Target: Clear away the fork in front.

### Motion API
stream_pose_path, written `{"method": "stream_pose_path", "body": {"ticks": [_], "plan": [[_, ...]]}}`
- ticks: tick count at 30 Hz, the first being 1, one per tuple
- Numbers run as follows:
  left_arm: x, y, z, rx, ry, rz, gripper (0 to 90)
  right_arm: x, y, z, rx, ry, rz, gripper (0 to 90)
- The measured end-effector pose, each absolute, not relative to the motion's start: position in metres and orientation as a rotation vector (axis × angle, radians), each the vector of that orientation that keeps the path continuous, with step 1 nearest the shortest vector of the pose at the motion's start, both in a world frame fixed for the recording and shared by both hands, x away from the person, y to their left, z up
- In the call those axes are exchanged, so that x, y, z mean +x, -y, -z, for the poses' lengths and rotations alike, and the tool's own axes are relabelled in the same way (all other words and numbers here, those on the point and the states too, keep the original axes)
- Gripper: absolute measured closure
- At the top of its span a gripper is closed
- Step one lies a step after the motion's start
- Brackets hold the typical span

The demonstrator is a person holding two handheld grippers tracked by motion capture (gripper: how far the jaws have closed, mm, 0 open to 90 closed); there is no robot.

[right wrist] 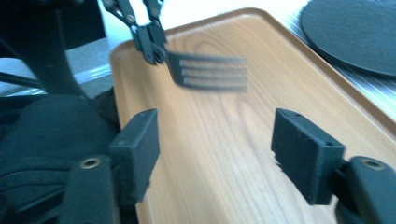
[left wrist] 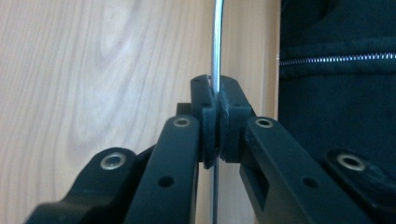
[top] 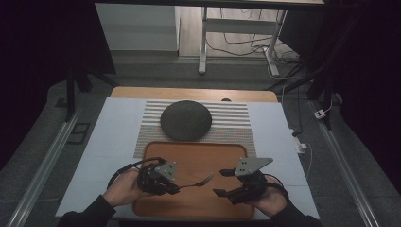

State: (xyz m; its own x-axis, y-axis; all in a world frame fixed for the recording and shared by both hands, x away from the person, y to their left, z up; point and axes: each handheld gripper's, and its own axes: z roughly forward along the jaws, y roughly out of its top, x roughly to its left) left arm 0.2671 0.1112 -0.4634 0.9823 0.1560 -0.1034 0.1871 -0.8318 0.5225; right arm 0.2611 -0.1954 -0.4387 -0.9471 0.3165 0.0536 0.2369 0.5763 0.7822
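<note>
Left gripper [top: 176, 188] fingers [left wrist: 205, 116] pinched tight on the fork [top: 201, 181] handle; the metal shaft runs straight up between the pads in the left gripper view. Fork is held above the wooden tray [top: 198, 156], tines pointing toward the right gripper [top: 224, 182]. Right fingers [right wrist: 306, 156] spread wide, nothing between them, over the tray's near right part. Dark round plate [top: 186, 120] sits on the striped mat [top: 236, 118] just behind the tray, all on the bench [top: 113, 137].
</note>
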Motion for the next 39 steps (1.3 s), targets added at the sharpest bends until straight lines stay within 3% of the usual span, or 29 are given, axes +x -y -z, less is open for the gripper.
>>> {"method": "stream_pose_path", "body": {"ticks": [6,16,23,39], "plan": [[0.264,-0.120,0.465,2.572,-0.385,0.068,86.0,0.258,0.201,0.439,0.593,-2.652,-1.285,20.0],[0.256,-0.134,0.469,2.534,-0.647,0.052,86.0,0.248,0.225,0.438,0.717,-2.595,-1.291,13.6],[0.244,-0.145,0.471,2.476,-0.806,0.026,86.0,0.240,0.247,0.440,0.833,-2.496,-1.286,2.1],[0.260,-0.154,0.490,2.394,-1.154,0.083,85.9,0.222,0.275,0.444,0.978,-2.395,-1.174,0.0]]}}
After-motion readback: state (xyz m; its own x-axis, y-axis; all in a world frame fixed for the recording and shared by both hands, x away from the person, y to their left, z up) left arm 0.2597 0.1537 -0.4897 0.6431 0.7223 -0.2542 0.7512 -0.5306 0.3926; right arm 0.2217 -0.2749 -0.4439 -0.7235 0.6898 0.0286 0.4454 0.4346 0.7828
